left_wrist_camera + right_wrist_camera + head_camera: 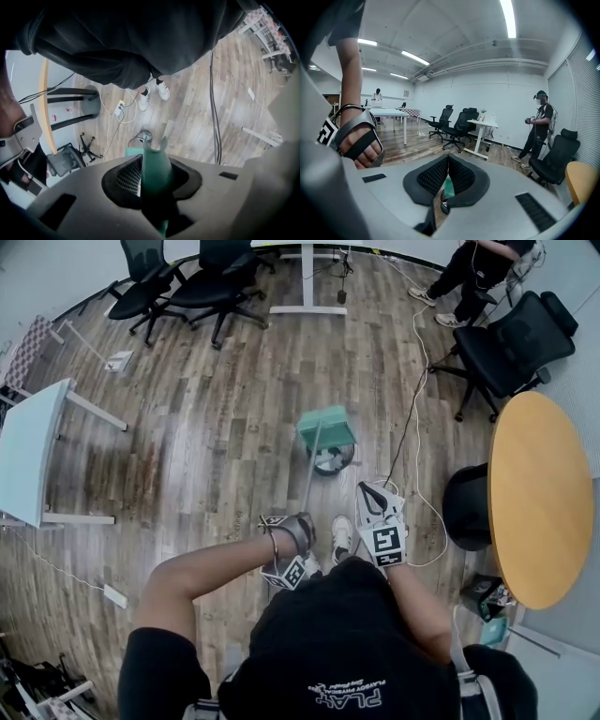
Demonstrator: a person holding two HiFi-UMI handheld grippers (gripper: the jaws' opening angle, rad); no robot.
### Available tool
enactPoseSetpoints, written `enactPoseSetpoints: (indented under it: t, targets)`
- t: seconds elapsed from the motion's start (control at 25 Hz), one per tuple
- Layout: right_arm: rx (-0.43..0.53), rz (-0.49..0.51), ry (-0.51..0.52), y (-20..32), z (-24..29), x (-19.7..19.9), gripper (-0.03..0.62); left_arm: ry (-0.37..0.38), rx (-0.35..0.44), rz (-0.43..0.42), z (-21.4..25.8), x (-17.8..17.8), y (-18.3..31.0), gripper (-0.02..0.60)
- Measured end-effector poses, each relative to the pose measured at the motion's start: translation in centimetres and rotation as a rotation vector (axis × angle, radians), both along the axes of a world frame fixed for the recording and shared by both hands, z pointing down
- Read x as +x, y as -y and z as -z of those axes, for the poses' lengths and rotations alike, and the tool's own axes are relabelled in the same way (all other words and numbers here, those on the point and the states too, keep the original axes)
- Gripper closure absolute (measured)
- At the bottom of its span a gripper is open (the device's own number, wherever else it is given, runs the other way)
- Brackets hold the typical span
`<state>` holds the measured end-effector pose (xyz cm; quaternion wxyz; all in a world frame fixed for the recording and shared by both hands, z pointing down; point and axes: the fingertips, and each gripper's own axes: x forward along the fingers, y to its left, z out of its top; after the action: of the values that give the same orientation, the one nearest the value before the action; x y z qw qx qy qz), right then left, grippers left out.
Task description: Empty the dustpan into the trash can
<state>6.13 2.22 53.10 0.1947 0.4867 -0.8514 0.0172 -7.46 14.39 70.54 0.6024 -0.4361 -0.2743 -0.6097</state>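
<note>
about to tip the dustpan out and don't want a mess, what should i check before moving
1. Left tool grip on the dustpan handle: ok, pads clamp the green handle.
2. Dustpan lined up over the trash can: cannot tell; in the head view it overlaps the can's far rim, but its height above the can is unclear.
3. Contents of the dustpan: cannot tell, its inside is hidden.
4. Right tool free to help: ok, jaws together, nothing between them.
5. White cable on the floor: ok, it runs beside the trash can, apart from it.
</note>
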Motion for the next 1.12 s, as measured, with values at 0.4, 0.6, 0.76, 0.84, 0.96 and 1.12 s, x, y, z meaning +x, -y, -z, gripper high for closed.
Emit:
enactPoseSetpoints:
  t: [0.4, 0.6, 0.76, 0.84, 0.96, 1.12]
  targets:
    - [0.005, -0.014, -0.004, -1.4, 0.0, 0.3, 0.569, -0.210, -0.099, 0.204, 2.2, 2.0, 1.6, 0.469]
    - [0.015, -0.019, -0.008, -1.9, 0.5, 0.2, 0.569, -0.367, -0.134, 0.372, 4.6, 3.1, 3.6, 0.482]
    - [0.019, -0.017, -0.014, -2.3, 0.7, 0.3, 0.569, -0.469, -0.124, 0.542, 6.6, 2.8, 5.9, 0.483]
    - [0.021, -0.022, -0.017, -2.5, 0.9, 0.3, 0.569, -0.524, -0.130, 0.631, 7.4, 2.1, 6.7, 0.483]
    - [0.034, -0.022, -0.026, -2.2, 1.7, 0.3, 0.569, -0.651, -0.163, 0.754, 8.4, 1.6, 8.1, 0.483]
    - [0.035, -0.021, -0.029, -1.7, 1.9, 0.6, 0.569, -0.808, -0.190, 0.921, 9.8, 1.3, 10.1, 0.485]
